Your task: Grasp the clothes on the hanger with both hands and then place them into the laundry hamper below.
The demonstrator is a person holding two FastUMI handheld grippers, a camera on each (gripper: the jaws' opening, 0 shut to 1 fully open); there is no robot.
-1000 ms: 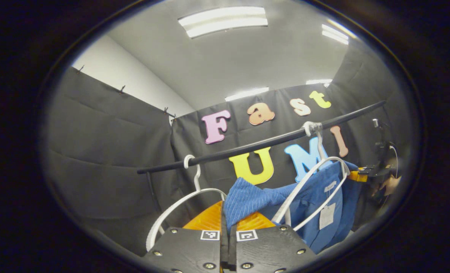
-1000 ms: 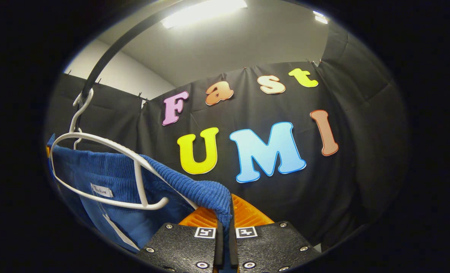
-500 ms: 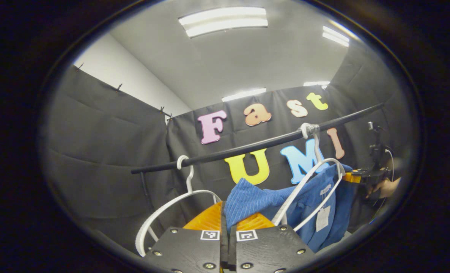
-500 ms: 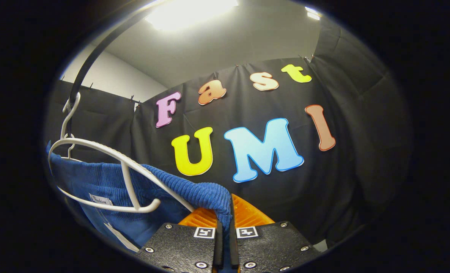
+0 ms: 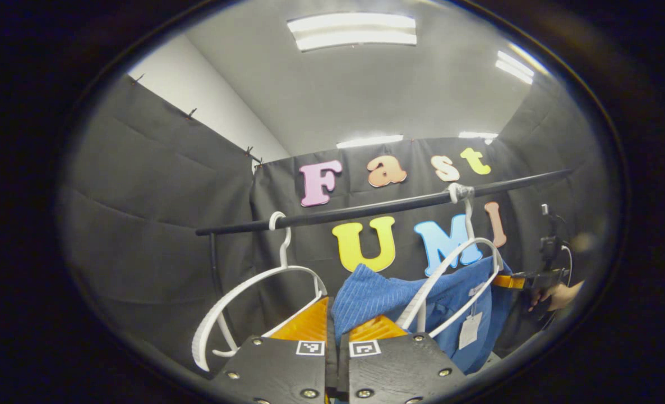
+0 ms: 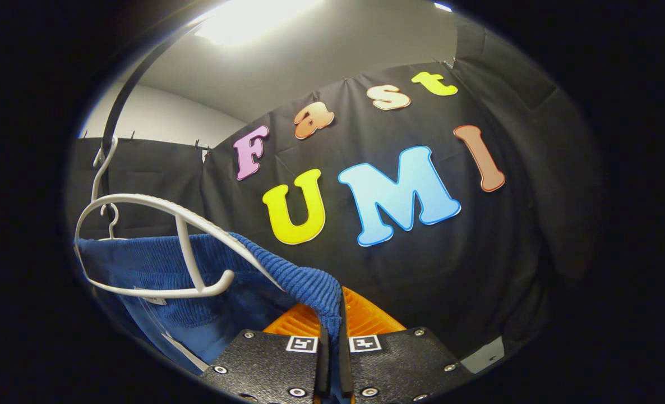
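Both grippers have drawn the blue corduroy garment (image 5: pixel 377 294) lower off the white hanger (image 6: pixel 158 247), left gripper (image 5: pixel 337 331) and right gripper (image 6: pixel 332 322) each clenched on a corner between its jaws, hamper drop pending.

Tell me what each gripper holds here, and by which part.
Both hold the blue garment: the left gripper pinches one upper corner, the right gripper the ribbed edge at the other end.
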